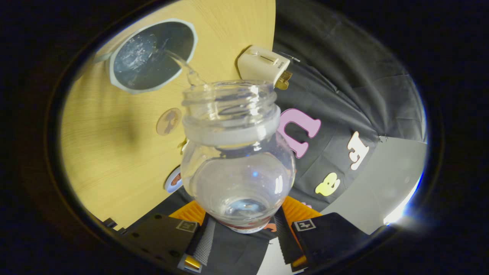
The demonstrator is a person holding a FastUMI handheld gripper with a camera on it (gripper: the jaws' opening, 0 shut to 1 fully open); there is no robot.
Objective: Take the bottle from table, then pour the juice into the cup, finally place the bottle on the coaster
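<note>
Bottle point(237, 160), clear plastic, sat tilted between fingers of your gripper point(244, 238), both pressed on its lower body; stream ran from its mouth into cup point(153, 55) beyond, on table point(110, 160). Judged light, nearly drained, smooth, slightly yielding: you gripped low, firm, without crushing.

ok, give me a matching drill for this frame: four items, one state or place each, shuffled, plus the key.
Items:
1. bottle
2. cup
3. coaster
4. white box

States/places:
A. at the table edge, beyond the bottle's mouth
B. bare, nothing on it
C. tilted, gripper shut on it
D. taking the clear stream

Pairs: 1-C, 2-D, 3-B, 4-A
</note>
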